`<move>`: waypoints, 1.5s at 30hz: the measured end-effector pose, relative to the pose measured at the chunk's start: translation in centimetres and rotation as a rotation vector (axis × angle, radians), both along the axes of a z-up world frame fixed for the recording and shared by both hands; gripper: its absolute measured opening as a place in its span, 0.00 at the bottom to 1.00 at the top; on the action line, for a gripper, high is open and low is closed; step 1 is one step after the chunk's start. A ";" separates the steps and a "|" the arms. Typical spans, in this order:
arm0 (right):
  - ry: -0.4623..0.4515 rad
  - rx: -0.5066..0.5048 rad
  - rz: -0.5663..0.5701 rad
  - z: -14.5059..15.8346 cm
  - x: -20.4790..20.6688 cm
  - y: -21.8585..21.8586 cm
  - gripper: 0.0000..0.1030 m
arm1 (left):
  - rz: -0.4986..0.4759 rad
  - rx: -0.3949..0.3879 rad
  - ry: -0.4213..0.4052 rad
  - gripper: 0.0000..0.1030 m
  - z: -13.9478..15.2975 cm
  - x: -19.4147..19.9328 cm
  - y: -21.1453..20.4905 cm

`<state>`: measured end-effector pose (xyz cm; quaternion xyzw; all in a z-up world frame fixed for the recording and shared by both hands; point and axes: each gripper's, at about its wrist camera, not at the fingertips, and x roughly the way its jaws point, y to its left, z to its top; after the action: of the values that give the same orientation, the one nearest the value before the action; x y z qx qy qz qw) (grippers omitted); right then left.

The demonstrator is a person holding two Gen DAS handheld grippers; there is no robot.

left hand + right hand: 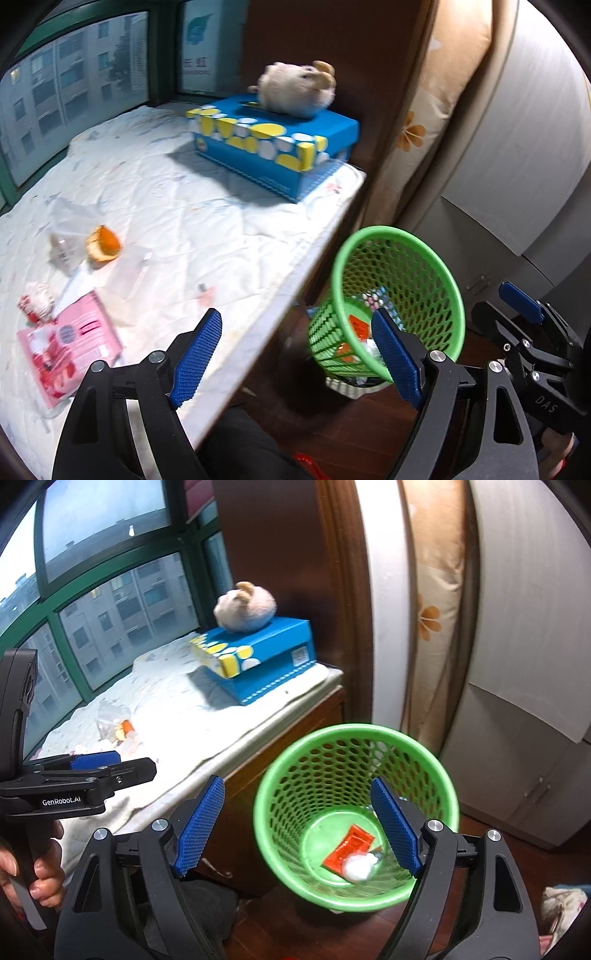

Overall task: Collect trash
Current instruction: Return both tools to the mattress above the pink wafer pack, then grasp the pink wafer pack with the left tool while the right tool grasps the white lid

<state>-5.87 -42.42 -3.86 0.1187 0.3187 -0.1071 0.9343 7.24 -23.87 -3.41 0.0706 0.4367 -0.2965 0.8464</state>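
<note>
Both grippers empty, jaws wide; trash split between bin and ledge.

Right gripper [295,827] hangs over green basket [354,812], red wrapper [349,847] and white wad [356,867] already inside. Left gripper [295,354] gapes at the quilted ledge [207,221] edge; pink packet [70,339], orange cup [103,243], clear plastic [70,221] ahead-left. Risk: light basket tips if clipped; flat packet slips, quilt snags.

The left wrist view looks steeply down across the quilted window seat [177,206] near its front edge, while the right wrist view sits further right, close above the green basket [354,738], and both share the basket, seat and blue tissue box [277,147]
</note>
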 end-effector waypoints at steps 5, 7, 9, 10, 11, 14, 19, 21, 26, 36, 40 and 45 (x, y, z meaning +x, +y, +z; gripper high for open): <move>-0.010 0.009 0.060 0.3 1.7 2.3 0.81 | 0.088 0.005 -0.016 0.78 0.2 0.7 4.6; -0.013 0.016 0.082 0.4 2.2 3.3 0.81 | 0.133 0.006 -0.021 0.78 0.2 1.0 6.6; -0.014 0.012 0.103 0.5 2.9 4.2 0.81 | 0.177 0.007 -0.025 0.78 0.2 1.4 8.5; -0.015 0.010 0.114 0.5 3.1 4.7 0.81 | 0.196 0.006 -0.026 0.78 0.2 1.6 9.5; -0.016 0.009 0.124 0.6 3.3 5.1 0.81 | 0.217 0.006 -0.028 0.78 0.1 1.7 10.6; -0.016 0.010 0.149 0.6 4.0 6.2 0.81 | 0.280 0.006 -0.031 0.78 -0.1 2.3 13.8; -0.017 0.013 0.190 0.8 5.1 8.1 0.81 | 0.367 -0.002 -0.012 0.78 -0.9 3.4 18.4; -0.020 0.012 0.206 0.9 5.3 8.9 0.81 | 0.387 0.007 -0.013 0.78 -1.3 3.9 19.6; -0.020 0.008 0.234 1.2 5.9 10.5 0.81 | 0.411 -0.017 0.031 0.75 -2.8 5.4 22.0; 0.001 0.008 0.272 0.8 7.2 12.7 0.81 | 0.369 -0.055 0.086 0.68 -4.5 7.6 23.3; 0.013 0.008 0.290 0.5 7.8 13.5 0.81 | 0.356 -0.091 0.119 0.63 -5.2 8.3 23.5; 0.029 0.007 0.306 0.1 8.4 14.4 0.81 | 0.331 -0.125 0.134 0.52 -5.5 8.5 23.5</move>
<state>2.52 -28.06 -3.76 0.0706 0.3469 0.0360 0.9346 15.75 -0.41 -8.89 -0.0748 0.4786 -0.1837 0.8554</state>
